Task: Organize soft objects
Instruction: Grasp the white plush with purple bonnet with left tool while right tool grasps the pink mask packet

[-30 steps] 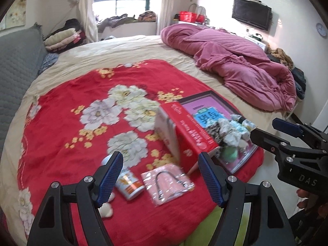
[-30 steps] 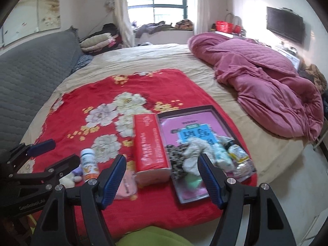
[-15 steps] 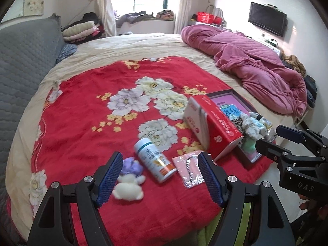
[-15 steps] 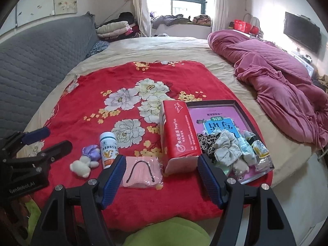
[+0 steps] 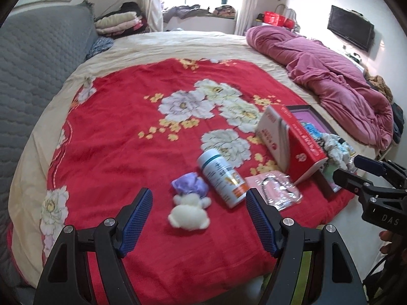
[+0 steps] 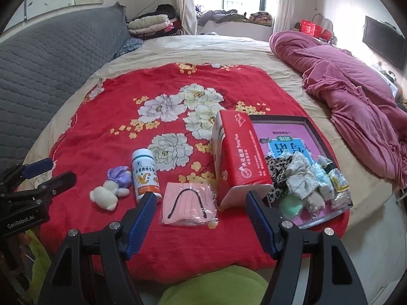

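Note:
A small white plush toy [image 5: 189, 213] [image 6: 106, 195] with a purple cloth piece lies on the red flowered blanket [image 5: 114, 152] [image 6: 101, 127]. Beside it lie a white bottle [image 5: 222, 179] [image 6: 146, 175] and a pink mask in a clear bag [image 5: 276, 190] [image 6: 189, 204]. A red tissue box [image 5: 292, 142] [image 6: 239, 155] leans on a dark tray [image 6: 321, 137] that holds several soft items [image 6: 297, 175]. My left gripper [image 5: 198, 203] hovers open just in front of the plush toy. My right gripper [image 6: 198, 204] hovers open over the mask bag, holding nothing.
A crumpled pink quilt [image 5: 330, 76] [image 6: 356, 86] lies on the bed's right side. A grey padded headboard [image 5: 33, 63] [image 6: 51, 58] runs along the left. Folded clothes [image 6: 150, 24] sit at the far end. Green cloth [image 6: 211, 287] shows at the near edge.
Both views have swung left and come lower. The plush toy and bottle moved from the frame's bottom edge into fuller sight between my left gripper's fingers. Both grippers stayed open.

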Demonstrator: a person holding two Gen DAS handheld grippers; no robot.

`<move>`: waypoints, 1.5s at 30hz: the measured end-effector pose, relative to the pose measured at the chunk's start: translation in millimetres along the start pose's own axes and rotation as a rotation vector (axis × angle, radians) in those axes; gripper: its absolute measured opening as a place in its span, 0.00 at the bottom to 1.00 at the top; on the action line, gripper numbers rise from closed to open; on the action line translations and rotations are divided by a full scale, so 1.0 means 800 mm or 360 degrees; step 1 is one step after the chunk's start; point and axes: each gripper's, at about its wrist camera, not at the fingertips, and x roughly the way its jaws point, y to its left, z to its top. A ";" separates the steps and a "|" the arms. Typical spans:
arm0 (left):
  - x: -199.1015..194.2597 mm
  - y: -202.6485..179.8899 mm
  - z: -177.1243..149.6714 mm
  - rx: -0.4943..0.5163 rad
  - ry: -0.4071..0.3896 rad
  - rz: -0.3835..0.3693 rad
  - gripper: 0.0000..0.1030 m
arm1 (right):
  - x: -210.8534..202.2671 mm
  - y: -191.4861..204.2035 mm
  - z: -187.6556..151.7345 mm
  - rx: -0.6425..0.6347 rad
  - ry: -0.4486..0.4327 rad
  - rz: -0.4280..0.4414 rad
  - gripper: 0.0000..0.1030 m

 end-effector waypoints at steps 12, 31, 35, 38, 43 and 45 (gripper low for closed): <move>0.043 0.038 -0.036 -0.0095 0.0143 0.0033 0.75 | 0.048 0.027 -0.025 -0.0046 0.0111 0.0058 0.69; 0.088 0.037 -0.048 -0.0092 0.0248 0.0024 0.75 | 0.125 0.020 -0.042 0.0065 0.0263 0.0072 0.70; 0.101 0.040 -0.046 -0.0104 0.0271 0.0025 0.75 | 0.155 0.024 -0.041 0.0089 0.0297 0.0031 0.70; 0.111 0.039 -0.045 -0.0096 0.0292 0.0021 0.75 | 0.173 0.029 -0.041 0.0101 0.0323 0.0038 0.71; 0.125 0.037 -0.041 -0.0089 0.0306 0.0017 0.75 | 0.194 0.035 -0.043 0.0077 0.0348 -0.0013 0.74; 0.131 0.036 -0.040 -0.0088 0.0315 0.0015 0.75 | 0.201 0.034 -0.045 0.0072 0.0353 -0.0021 0.76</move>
